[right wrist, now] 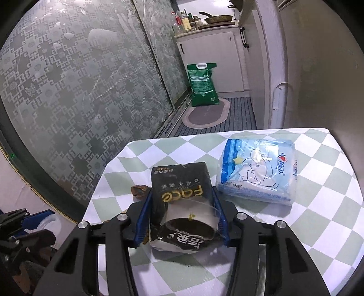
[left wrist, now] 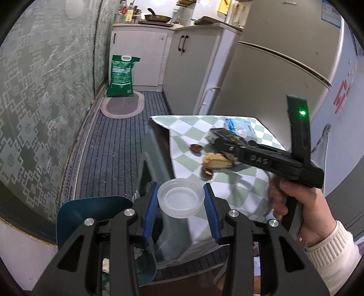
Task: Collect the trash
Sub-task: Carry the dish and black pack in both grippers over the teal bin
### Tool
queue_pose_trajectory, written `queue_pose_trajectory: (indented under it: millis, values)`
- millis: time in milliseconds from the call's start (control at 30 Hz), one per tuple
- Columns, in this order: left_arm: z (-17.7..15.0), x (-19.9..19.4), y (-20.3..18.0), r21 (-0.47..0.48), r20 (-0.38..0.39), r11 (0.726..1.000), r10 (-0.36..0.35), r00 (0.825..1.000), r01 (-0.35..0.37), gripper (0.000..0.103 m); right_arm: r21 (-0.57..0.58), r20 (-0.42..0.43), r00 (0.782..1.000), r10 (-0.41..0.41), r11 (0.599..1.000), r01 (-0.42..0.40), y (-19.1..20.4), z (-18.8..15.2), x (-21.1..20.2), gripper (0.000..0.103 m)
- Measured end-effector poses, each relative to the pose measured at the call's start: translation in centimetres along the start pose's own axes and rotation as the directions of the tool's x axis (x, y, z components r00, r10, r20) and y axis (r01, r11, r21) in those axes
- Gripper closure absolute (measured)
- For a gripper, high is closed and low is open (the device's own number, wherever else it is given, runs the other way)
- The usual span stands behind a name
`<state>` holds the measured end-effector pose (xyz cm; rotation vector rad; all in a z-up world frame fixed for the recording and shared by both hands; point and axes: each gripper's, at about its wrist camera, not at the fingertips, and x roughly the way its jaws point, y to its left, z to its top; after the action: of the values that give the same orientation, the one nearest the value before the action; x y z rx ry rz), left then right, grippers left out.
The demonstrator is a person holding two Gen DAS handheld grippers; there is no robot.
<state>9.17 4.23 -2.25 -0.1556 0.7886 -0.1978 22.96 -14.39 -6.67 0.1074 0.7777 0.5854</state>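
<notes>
Trash, counted: one black tissue pack point(right wrist: 179, 198) printed "Face", one clear plastic lid point(left wrist: 180, 197), one piece of bread point(left wrist: 217, 160), two brown scraps point(left wrist: 196, 147), the second point(left wrist: 206, 172) nearer the table edge. Surroundings, largest first: one frosted patterned glass door point(right wrist: 79, 95) along the left; one refrigerator point(left wrist: 284, 68) beyond the table; one run of white cabinets point(left wrist: 182, 52), with one frying pan point(left wrist: 157, 17) and several bottles point(right wrist: 184, 21) on top, number unclear; one striped floor mat point(left wrist: 113, 148); one table under a green-and-white checked cloth point(right wrist: 318, 205); one green sack point(right wrist: 202, 85) upright against the cabinets, its base at the edge of one oval rug point(right wrist: 206, 115); one teal bin point(left wrist: 91, 211) on the floor beside the table edge, with crumpled scraps inside. On the cloth: one blue-and-white tissue pack point(right wrist: 259, 170) lying flat, just beside the black pack, apart from it. Right gripper point(right wrist: 180, 216): blue-padded fingers point(right wrist: 143, 218) pressed to both sides of the black pack, clamped on it, the pack's torn end toward the camera; whether the pack rests on the cloth cannot be told. Left gripper point(left wrist: 182, 205): pads point(left wrist: 151, 209) closed against the rim of the clear lid, gripping it at the table's edge above the floor, close to the bin. One hand point(left wrist: 302, 209), in a cream knit cuff, on the right gripper's handle.
</notes>
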Motion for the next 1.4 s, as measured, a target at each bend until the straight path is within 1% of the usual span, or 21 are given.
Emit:
queue_pose_trajectory:
  millis: [167, 333, 633, 800, 933, 1167, 1400]
  values:
    - [-0.2, -0.5, 1.5, -0.017, 0.003, 1.000, 0.016, 1.000, -0.016, 0.061, -0.003, 0.025, 1.000, 0.008, 1.000, -0.008, 0.5, 1.0, -1.0, 0.053]
    - [-0.5, -0.4, 2.7, -0.031, -0.002, 0.999, 0.041, 0.999, -0.041, 0.061, -0.020, 0.043, 0.999, 0.031, 0.999, -0.030, 2.1, 1.8, -1.6, 0.053]
    - [-2.8, 1.0, 6.7, -0.062, -0.065, 0.992, 0.109, 0.992, -0.113, 0.061, -0.096, 0.045, 0.993, 0.105, 0.990, -0.101, 7.0, 2.8, -2.0, 0.053]
    - [-4.4, 1.8, 8.8, -0.073, -0.108, 0.987, 0.137, 0.985, -0.145, 0.061, -0.141, 0.024, 0.989, 0.149, 0.979, -0.144, 9.8, 2.9, -1.8, 0.053]
    - [-5.7, 2.4, 10.6, -0.087, -0.142, 0.981, 0.158, 0.977, -0.171, 0.061, -0.148, -0.002, 0.984, 0.180, 0.973, -0.179, 11.6, 2.5, -1.2, 0.053]
    - [-7.9, 3.1, 12.4, -0.109, -0.197, 0.979, 0.150, 0.969, -0.174, 0.061, -0.188, -0.063, 0.974, 0.215, 0.956, -0.223, 15.0, 1.4, 0.8, 0.053]
    - [-10.3, 4.6, 14.6, -0.140, -0.279, 0.972, 0.146, 0.949, -0.190, 0.061, -0.209, -0.124, 0.966, 0.227, 0.946, -0.249, 17.3, 0.5, 2.9, 0.053]
